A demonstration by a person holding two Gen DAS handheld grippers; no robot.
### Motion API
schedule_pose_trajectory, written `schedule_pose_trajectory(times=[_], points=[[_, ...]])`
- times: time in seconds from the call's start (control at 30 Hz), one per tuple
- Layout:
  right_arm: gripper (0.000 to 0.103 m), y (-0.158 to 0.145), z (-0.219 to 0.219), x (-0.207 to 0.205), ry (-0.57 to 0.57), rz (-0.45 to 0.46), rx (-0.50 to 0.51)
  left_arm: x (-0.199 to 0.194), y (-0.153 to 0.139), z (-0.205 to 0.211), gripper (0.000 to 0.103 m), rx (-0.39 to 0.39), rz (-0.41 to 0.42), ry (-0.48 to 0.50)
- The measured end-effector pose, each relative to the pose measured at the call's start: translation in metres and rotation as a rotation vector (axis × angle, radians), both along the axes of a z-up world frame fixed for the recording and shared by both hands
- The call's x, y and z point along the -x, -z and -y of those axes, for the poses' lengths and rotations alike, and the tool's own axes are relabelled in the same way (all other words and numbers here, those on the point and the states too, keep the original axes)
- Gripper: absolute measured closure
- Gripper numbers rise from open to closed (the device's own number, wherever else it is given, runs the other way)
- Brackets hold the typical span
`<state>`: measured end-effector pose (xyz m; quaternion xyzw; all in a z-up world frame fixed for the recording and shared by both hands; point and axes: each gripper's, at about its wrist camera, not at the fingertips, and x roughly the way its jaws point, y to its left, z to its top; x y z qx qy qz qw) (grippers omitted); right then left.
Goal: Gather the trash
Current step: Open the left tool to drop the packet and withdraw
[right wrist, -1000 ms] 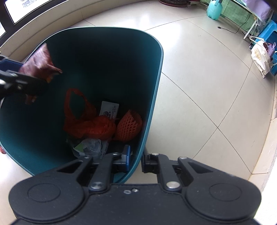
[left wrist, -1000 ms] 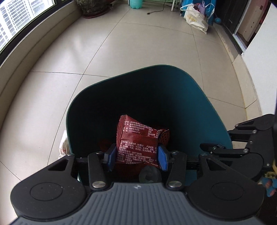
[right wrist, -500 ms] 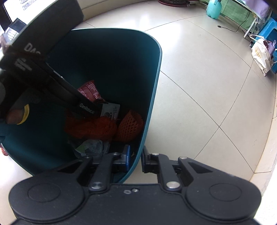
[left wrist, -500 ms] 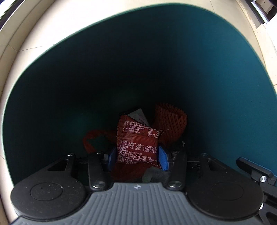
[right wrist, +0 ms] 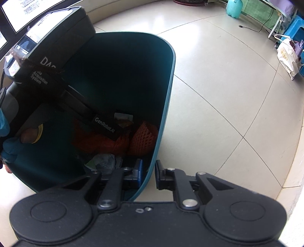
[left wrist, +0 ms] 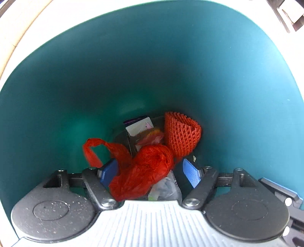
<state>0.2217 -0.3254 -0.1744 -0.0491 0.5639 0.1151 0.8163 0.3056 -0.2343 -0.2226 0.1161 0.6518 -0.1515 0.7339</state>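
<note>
I look straight down into the teal bin [left wrist: 171, 66]. My left gripper [left wrist: 150, 167] is inside it with its jaws opening and nothing between the blue pads [left wrist: 191, 175]. Below lie a red mesh bag [left wrist: 133, 180], an orange foam net sleeve [left wrist: 182, 133], a white carton [left wrist: 138, 125], crumpled clear plastic [left wrist: 165, 190] and a reddish wrapper [left wrist: 150, 137]. I cannot tell whether that wrapper is the red snack packet. In the right wrist view my right gripper [right wrist: 149, 173] is shut on the bin's near rim [right wrist: 167, 95], one pad inside and one outside.
The left gripper's black housing [right wrist: 53, 47] and a person's hand [right wrist: 28, 135] fill the bin's left side. Pale floor tiles [right wrist: 228, 95] surround the bin. A white bag [right wrist: 286, 55], a teal jug [right wrist: 234, 8] and a blue stool [right wrist: 296, 28] stand far off.
The left gripper sank deep into the bin and its jaws spread. The red snack packet it held is no longer between the pads. The right gripper kept its hold on the rim.
</note>
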Motion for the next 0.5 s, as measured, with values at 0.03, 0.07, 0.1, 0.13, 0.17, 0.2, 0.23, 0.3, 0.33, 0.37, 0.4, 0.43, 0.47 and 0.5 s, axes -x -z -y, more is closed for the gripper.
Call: schedule_pose_trajectory(times=[0.03,0.07,0.1,0.13,0.17,0.2,0.23,0.3,0.33,0.37,0.4,0.43,0.47,0.5], points=[[0.09,0.0,0.0,0.0,-0.001,0.001,0.002,0.002,-0.003,-0.002,0.028,0.003,0.011,-0.001],[0.09,0.0,-0.001,0.0,-0.001,0.001,0.004,0.005,-0.008,-0.004,0.028,0.008,0.024,-0.003],[0.09,0.0,-0.001,0.0,-0.001,0.001,0.004,0.008,-0.012,-0.005,0.028,0.019,0.037,0.0],[0.09,0.0,-0.001,0.0,-0.001,0.0,0.005,0.011,-0.017,-0.007,0.028,0.03,0.049,0.005],[0.09,0.0,-0.001,0.0,-0.002,0.001,0.005,0.013,-0.022,-0.008,0.027,0.039,0.059,0.006],[0.09,0.001,-0.002,0.0,-0.003,0.001,0.007,0.017,-0.028,-0.01,0.024,0.047,0.075,0.009],[0.09,0.0,-0.002,0.0,-0.002,0.001,0.008,0.021,-0.034,-0.012,0.022,0.054,0.093,0.02],[0.09,0.0,-0.004,0.0,-0.004,-0.002,0.01,0.028,-0.046,-0.016,0.022,0.076,0.116,0.031],[0.09,0.0,-0.005,0.0,-0.005,-0.004,0.012,0.032,-0.051,-0.019,0.022,0.087,0.125,0.033],[0.09,0.0,-0.005,0.0,-0.006,-0.004,0.015,0.035,-0.057,-0.021,0.022,0.097,0.135,0.034],[0.09,0.0,-0.007,0.0,-0.008,-0.004,0.019,0.038,-0.063,-0.025,0.022,0.108,0.148,0.035],[0.09,-0.001,-0.008,-0.001,-0.009,-0.004,0.022,0.042,-0.069,-0.028,0.022,0.113,0.161,0.035],[0.09,-0.001,-0.008,-0.001,-0.01,-0.005,0.023,0.045,-0.075,-0.031,0.022,0.118,0.173,0.035],[0.09,-0.001,-0.009,-0.001,-0.011,-0.005,0.024,0.047,-0.081,-0.035,0.022,0.129,0.182,0.035]])
